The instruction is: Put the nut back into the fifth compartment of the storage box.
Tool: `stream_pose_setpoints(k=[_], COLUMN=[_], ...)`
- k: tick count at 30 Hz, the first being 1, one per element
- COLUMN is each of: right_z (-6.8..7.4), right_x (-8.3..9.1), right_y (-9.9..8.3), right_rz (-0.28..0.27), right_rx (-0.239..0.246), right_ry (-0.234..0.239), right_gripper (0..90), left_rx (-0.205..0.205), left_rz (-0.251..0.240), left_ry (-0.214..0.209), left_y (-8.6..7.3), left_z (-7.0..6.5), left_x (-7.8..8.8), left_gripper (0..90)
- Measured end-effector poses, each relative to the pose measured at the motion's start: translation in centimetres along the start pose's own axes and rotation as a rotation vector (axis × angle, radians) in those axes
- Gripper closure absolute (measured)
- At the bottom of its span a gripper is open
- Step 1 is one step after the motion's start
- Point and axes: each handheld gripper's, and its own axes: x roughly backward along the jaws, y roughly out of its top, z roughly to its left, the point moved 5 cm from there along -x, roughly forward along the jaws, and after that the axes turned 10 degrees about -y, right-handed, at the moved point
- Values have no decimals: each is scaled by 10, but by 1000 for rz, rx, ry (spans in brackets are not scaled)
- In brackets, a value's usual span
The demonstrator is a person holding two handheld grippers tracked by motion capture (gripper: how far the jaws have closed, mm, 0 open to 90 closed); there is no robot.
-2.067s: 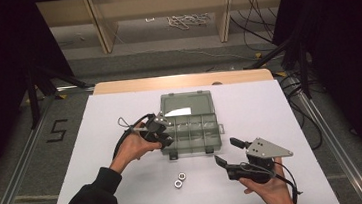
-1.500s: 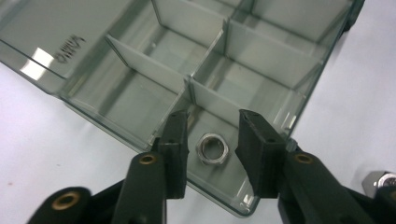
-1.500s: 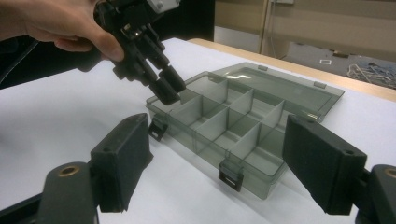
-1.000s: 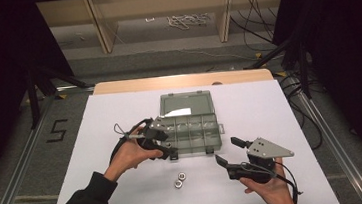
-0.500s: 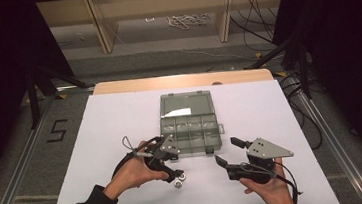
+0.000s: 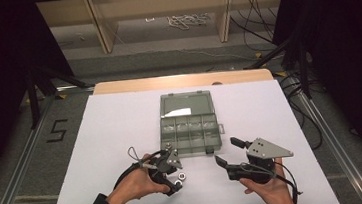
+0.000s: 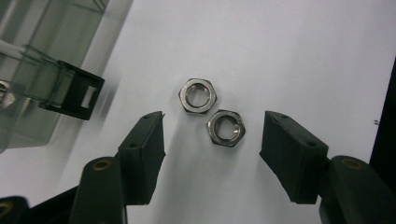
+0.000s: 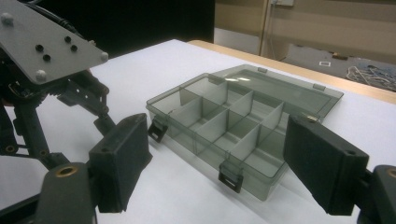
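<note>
Two steel hex nuts (image 7: 198, 95) (image 7: 226, 127) lie flat and touching on the white table sheet, seen in the high view as small nuts (image 6: 180, 174). My left gripper (image 7: 212, 125) hovers just over them, with the nearer nut between its jaws. The jaws have just been closing a little, but the pads stand clear of both nuts, so it is open. In the high view the left gripper (image 6: 175, 174) is near the front of the sheet. My right gripper (image 6: 228, 151) is open, holds nothing and points at the clear compartment box (image 6: 190, 131).
The box (image 8: 233, 126) has its lid laid open and black latches on its front wall; a latch (image 7: 72, 88) is close to the left jaw. The other gripper's grey plate (image 8: 46, 42) is at the left of the right gripper view. Bare white sheet (image 6: 111, 129) lies left of the box.
My left gripper has come from the box's front left corner toward the near edge and sunk over the two nuts. The right gripper has kept still.
</note>
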Motion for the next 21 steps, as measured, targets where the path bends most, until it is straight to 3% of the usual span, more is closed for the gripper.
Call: stream_pose_setpoints(k=[7, 13, 21], right_z=[0, -1, -1], right_x=[0, 1, 1], right_y=[0, -1, -1], right_rz=[1, 19, 18], right_rx=[3, 17, 18], right_ry=[1, -5, -3], right_gripper=[235, 235, 237], left_rx=[30, 32, 45], left_rz=[15, 36, 38], left_ry=[-11, -33, -19], left_y=[-1, -2, -2], left_z=[-2, -2, -2], left_x=[-6, -11, -15], left_gripper=[431, 491, 595])
